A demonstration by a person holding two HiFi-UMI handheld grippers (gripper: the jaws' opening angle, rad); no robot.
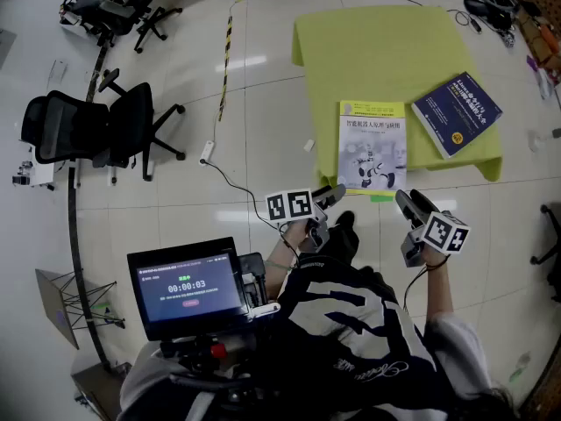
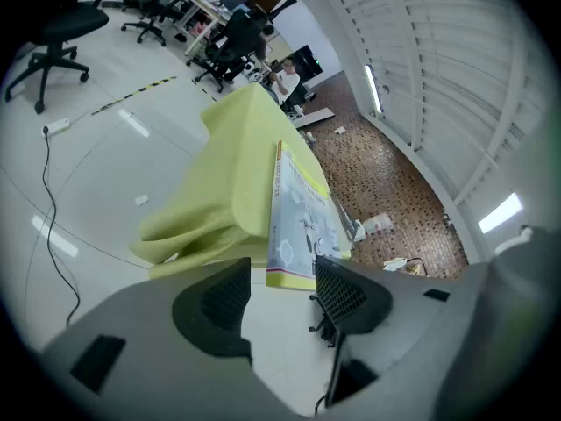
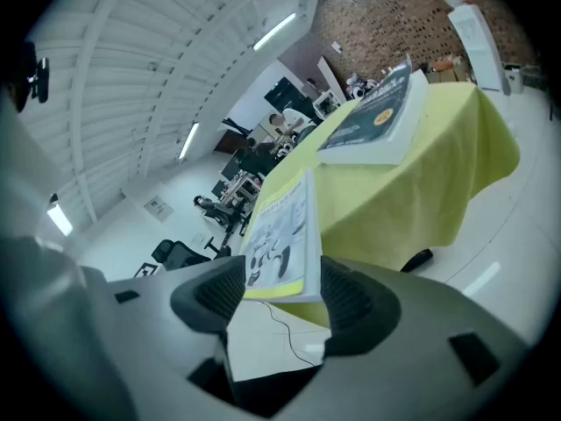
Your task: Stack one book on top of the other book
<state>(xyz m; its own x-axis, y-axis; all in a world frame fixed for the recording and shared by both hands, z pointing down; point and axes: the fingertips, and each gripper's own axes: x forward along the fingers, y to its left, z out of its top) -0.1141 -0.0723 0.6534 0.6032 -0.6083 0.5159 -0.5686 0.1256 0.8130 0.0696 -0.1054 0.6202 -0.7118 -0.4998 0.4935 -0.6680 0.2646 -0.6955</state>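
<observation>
Two paperback books are present, a white-and-yellow book [image 1: 372,147] and a dark blue book [image 1: 457,113]; one yellow-green cloth-draped table [image 1: 351,60]; two grey grippers, left gripper [image 1: 336,191] and right gripper [image 1: 404,198]; one black timer screen [image 1: 188,288].

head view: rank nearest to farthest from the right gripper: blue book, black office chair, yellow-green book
From the right gripper:
1. yellow-green book, just ahead of its jaws
2. blue book, farther back on the right
3. black office chair, far left on the floor
</observation>
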